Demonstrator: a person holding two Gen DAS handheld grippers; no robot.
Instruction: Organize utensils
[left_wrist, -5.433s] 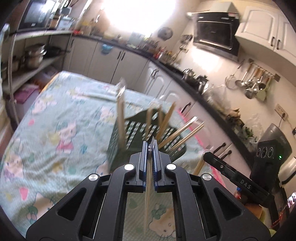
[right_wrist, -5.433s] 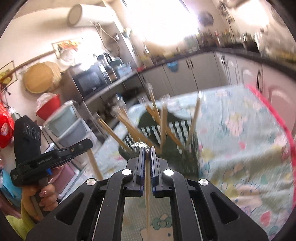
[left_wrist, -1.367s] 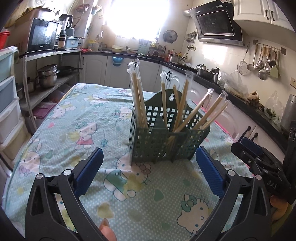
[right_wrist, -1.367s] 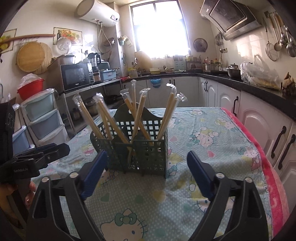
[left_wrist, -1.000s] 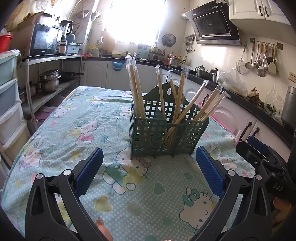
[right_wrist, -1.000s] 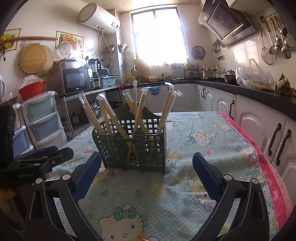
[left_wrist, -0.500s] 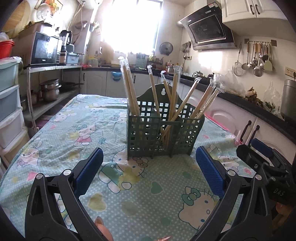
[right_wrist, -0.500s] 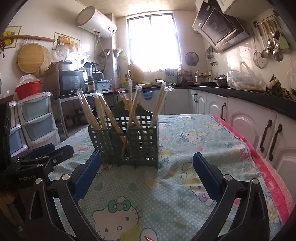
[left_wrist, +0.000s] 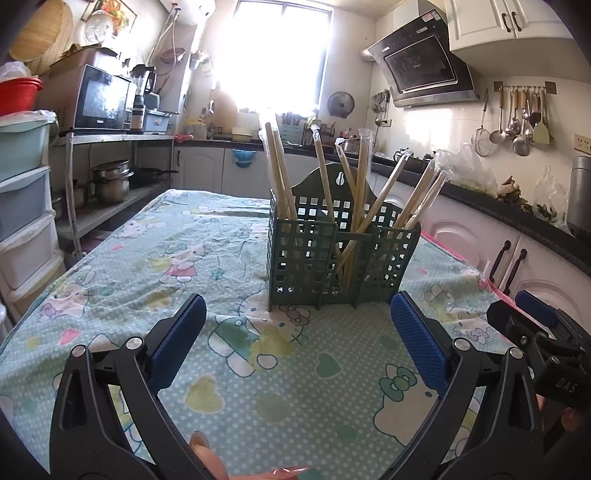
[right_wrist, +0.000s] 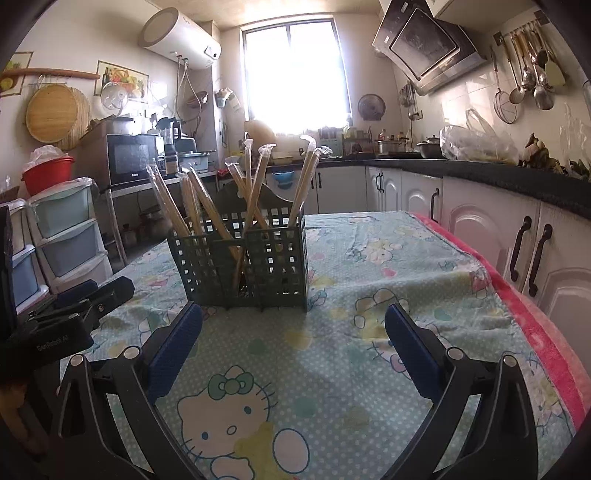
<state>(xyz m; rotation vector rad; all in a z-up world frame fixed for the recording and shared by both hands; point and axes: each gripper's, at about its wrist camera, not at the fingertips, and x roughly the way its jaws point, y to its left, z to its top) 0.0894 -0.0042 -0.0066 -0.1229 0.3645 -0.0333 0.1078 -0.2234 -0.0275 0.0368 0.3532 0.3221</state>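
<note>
A dark green lattice utensil holder (left_wrist: 340, 258) stands upright on the cartoon-cat tablecloth (left_wrist: 155, 266). It holds several plastic-wrapped wooden chopstick pairs (left_wrist: 280, 173) that lean in its compartments. It also shows in the right wrist view (right_wrist: 243, 262) with the chopsticks (right_wrist: 258, 184). My left gripper (left_wrist: 297, 339) is open and empty, low over the cloth, short of the holder. My right gripper (right_wrist: 293, 341) is open and empty, also short of the holder. Each gripper shows at the edge of the other's view.
White kitchen cabinets (right_wrist: 498, 236) with a dark counter run along the right. Plastic drawers (right_wrist: 62, 236) and a shelf with a microwave (left_wrist: 99, 99) stand on the left. A pink cloth edge (right_wrist: 532, 310) marks the table's right side.
Both grippers held chopsticks over the holder at first; they have since opened, empty, drawn back and sunk lower toward the cloth. The holder has not moved.
</note>
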